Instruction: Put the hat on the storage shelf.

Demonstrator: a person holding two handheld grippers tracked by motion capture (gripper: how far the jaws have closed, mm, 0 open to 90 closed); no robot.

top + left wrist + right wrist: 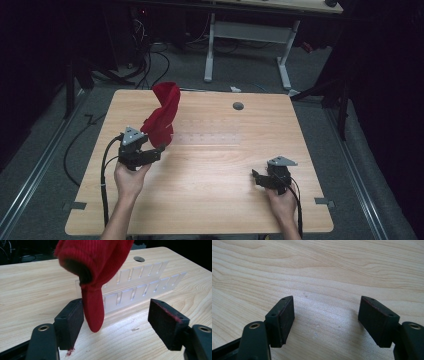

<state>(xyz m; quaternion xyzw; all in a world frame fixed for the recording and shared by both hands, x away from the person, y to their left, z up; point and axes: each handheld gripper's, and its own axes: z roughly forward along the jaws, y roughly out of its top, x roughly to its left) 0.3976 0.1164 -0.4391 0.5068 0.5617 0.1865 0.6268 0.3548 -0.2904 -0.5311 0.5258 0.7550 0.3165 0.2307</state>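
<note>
The right gripper idled low, jaws apart and empty. The left gripper gaped too — probably just releasing the red knit sock, draped over the clear slotted rack at the table's far left, long axis near-vertical, toe down.

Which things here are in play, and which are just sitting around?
In play:
left gripper, open
red knit cloth, standing by its jaw
clear slotted rack

Idle:
right gripper, open over bare table
grey grommet
second desk
</note>
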